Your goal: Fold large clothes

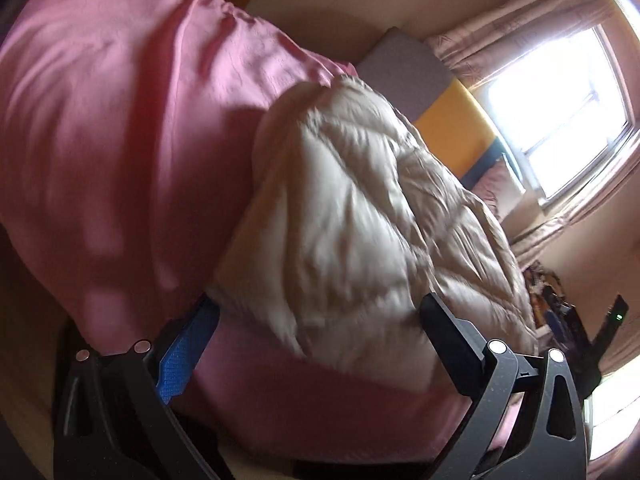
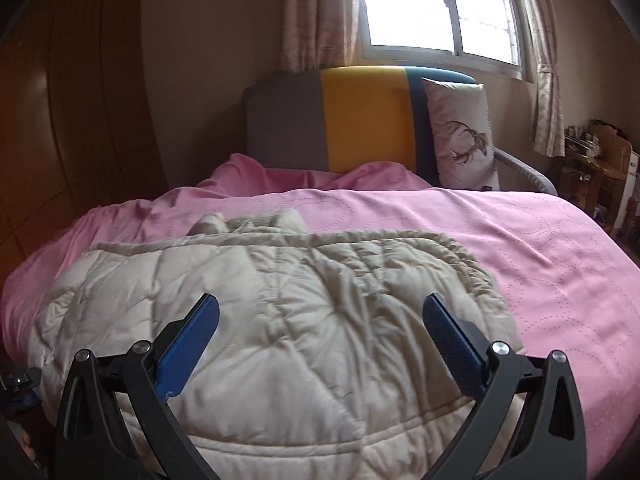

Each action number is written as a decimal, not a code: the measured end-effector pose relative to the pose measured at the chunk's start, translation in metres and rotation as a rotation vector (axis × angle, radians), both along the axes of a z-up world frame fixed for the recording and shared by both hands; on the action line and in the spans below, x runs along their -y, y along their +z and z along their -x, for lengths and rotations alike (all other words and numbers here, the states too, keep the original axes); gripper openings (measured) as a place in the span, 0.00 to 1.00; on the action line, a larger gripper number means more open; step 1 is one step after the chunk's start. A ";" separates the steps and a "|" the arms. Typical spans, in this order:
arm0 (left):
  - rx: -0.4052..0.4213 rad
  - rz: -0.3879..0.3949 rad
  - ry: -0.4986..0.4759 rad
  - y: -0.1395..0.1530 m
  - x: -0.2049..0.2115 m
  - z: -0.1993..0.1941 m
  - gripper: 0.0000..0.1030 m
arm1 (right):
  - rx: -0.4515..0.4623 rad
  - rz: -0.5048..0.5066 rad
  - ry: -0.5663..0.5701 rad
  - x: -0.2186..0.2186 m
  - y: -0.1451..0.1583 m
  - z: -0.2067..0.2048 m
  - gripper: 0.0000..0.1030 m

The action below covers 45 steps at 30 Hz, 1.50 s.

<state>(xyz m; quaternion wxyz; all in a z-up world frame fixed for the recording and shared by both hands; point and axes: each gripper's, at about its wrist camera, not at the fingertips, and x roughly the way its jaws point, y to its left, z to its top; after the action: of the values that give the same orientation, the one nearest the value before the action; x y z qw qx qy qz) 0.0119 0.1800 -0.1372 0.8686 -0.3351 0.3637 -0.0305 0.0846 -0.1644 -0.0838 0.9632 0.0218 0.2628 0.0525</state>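
A: Where is the garment at this moment?

B: The cream quilted jacket (image 2: 260, 320) lies flat on the pink bedspread (image 2: 520, 248). In the right wrist view it fills the lower left and the centre of the frame, and its gathered hem runs across the middle. In the left wrist view it crosses the centre on a slant, because that picture is tilted.

A: Is any gripper holding it?

B: No, I think not. The right gripper (image 2: 320, 320) has its jaws fully apart and they hang above the quilting, with nothing pinched between the blue pads (image 2: 188, 344). The left gripper (image 1: 316, 328) is also wide apart, over the jacket's near edge at the bottom of the frame. Whether its tips touch the cloth I cannot tell, the picture is blurred.

A: So which step is this?

B: It looks to me like a pause between folds, with both tools free and searching for a new hold.

A: And the next move?

B: Probably each gripper must come down on an edge, close on the thick padding, and lift it over evenly. The jacket is puffy, so a shallow pinch could slip.
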 end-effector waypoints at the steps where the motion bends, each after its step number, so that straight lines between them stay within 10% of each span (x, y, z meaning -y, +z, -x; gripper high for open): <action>1: -0.009 0.016 -0.014 -0.002 0.005 0.001 0.96 | 0.000 0.039 0.011 -0.010 -0.003 -0.003 0.98; 4: -0.030 0.060 -0.082 -0.008 0.017 -0.002 0.93 | -0.096 0.172 0.042 -0.036 -0.036 -0.023 0.98; 12: 0.054 0.221 -0.054 -0.017 0.016 -0.026 0.93 | -0.084 0.119 0.050 -0.031 -0.062 -0.025 0.98; 20: 0.139 0.325 0.038 -0.019 0.003 -0.036 0.72 | -0.050 0.039 0.018 -0.023 -0.001 -0.029 0.98; 34: 0.200 0.316 0.077 -0.014 0.011 -0.021 0.86 | -0.191 0.245 0.063 -0.073 -0.055 -0.141 0.98; 39: 0.142 0.432 0.134 -0.022 -0.009 -0.035 0.41 | -0.190 0.212 0.030 -0.061 -0.043 -0.128 0.98; 45: 0.206 0.475 0.060 -0.009 -0.024 -0.020 0.24 | -0.123 0.195 0.005 -0.047 -0.028 -0.066 0.98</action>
<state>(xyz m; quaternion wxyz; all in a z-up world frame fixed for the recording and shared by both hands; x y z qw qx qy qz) 0.0315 0.2045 -0.1461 0.7986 -0.5354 0.2459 -0.1232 0.1504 -0.1176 -0.1114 0.9427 -0.0696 0.3253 0.0274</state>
